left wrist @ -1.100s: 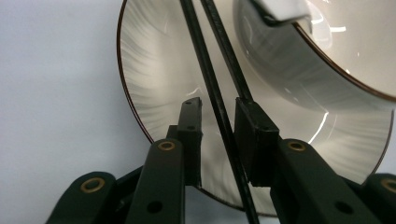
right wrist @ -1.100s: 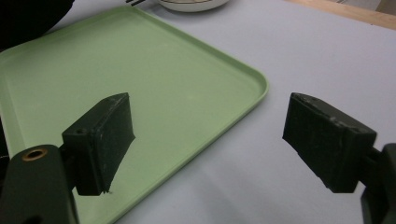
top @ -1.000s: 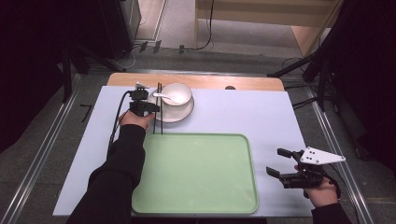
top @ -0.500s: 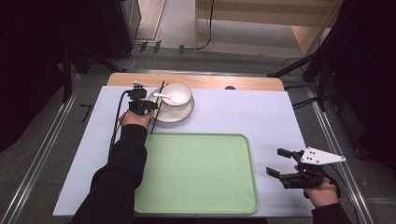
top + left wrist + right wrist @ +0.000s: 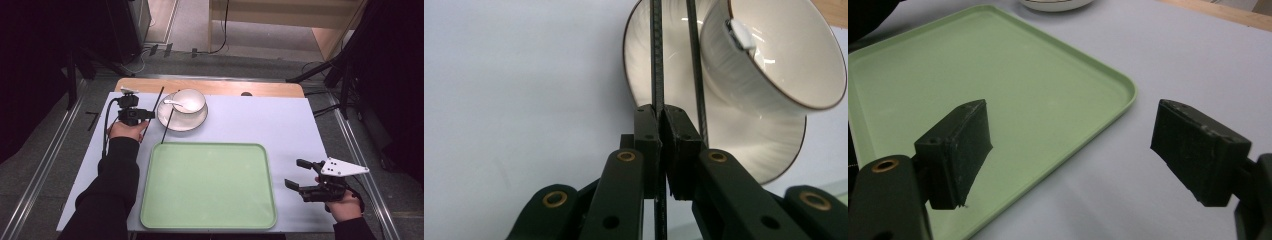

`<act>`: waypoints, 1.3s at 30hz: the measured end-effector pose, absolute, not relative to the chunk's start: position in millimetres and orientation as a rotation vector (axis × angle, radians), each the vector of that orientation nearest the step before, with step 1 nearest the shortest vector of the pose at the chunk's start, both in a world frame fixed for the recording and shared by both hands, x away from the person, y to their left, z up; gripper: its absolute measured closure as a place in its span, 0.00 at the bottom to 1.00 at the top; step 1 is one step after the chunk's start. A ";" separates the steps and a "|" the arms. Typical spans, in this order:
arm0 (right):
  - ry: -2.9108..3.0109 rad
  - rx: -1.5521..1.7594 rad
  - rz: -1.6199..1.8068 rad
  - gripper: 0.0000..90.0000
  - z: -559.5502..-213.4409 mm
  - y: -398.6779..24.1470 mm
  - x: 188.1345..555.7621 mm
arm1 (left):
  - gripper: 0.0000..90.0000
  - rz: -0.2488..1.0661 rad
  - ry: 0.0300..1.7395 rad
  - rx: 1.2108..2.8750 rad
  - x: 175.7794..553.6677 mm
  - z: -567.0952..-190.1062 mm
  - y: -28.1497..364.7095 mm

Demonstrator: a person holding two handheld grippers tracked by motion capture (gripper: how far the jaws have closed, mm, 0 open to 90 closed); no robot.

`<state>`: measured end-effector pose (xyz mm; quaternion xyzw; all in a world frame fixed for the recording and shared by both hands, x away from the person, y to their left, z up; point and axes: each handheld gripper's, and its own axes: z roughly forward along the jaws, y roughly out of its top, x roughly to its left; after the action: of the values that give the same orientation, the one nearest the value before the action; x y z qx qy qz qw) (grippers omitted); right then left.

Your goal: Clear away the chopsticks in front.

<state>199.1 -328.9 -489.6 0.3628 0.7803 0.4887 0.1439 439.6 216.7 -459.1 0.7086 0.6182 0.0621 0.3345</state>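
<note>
The table [image 5: 280, 125] carries a green tray [image 5: 207, 185] at its near edge, lying flat with its long sides along that edge. Behind the tray's far left corner sits a white plate [image 5: 172, 120] with a white bowl [image 5: 190, 102] on it and a white spoon [image 5: 176, 103] lying in the bowl.

2 black chopsticks [image 5: 167, 122] are pinched together in the left gripper [image 5: 145, 116], its jaws closed tight on them just left of the plate. Their long axes slant across the plate's left rim: the tips of both point toward the table's far edge, and one lower end reaches down to the tray's far left corner.

The right gripper [image 5: 295, 175] rests near the table's near right corner, beside the tray's right edge, jaws spread wide with nothing between them.
</note>
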 end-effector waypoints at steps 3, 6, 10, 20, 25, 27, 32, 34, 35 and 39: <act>2.254 1.045 1.406 0.18 -489.7 -328.7 199.2 | 0.96 0.144 1.605 1.847 427.6 -459.4 226.6; 2.255 1.045 1.403 0.18 -490.0 -328.3 200.0 | 0.96 0.146 1.590 1.853 415.8 -461.1 233.8; 2.256 1.038 1.404 0.18 -489.4 -327.3 200.7 | 0.96 0.135 1.597 1.841 406.6 -462.0 240.8; 2.251 1.027 1.418 0.18 -488.2 -327.3 202.0 | 0.96 0.112 1.553 1.873 370.3 -455.6 242.1; 2.257 1.016 1.420 0.18 -487.9 -325.9 203.6 | 0.95 0.127 1.517 1.864 337.6 -448.2 239.4; 2.261 1.013 1.418 0.18 -487.9 -325.6 204.1 | 0.95 0.128 1.515 1.853 331.6 -447.4 238.9; 2.264 1.004 1.421 0.19 -487.4 -323.6 205.9 | 0.95 0.151 1.508 1.863 312.6 -445.5 233.9; 2.265 1.005 1.421 0.18 -487.2 -323.3 206.4 | 0.95 0.148 1.503 1.863 308.1 -445.8 232.2; 2.265 1.003 1.423 0.19 -487.2 -322.7 207.1 | 0.95 0.134 1.496 1.864 302.2 -447.1 229.1; 2.271 1.002 1.419 0.18 -487.5 -322.0 208.5 | 0.95 0.133 1.493 1.888 293.9 -449.2 222.0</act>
<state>208.5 -322.0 -487.5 0.3469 0.7864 0.4913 0.1410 293.9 222.0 -449.2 0.7314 0.5786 0.0515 0.3572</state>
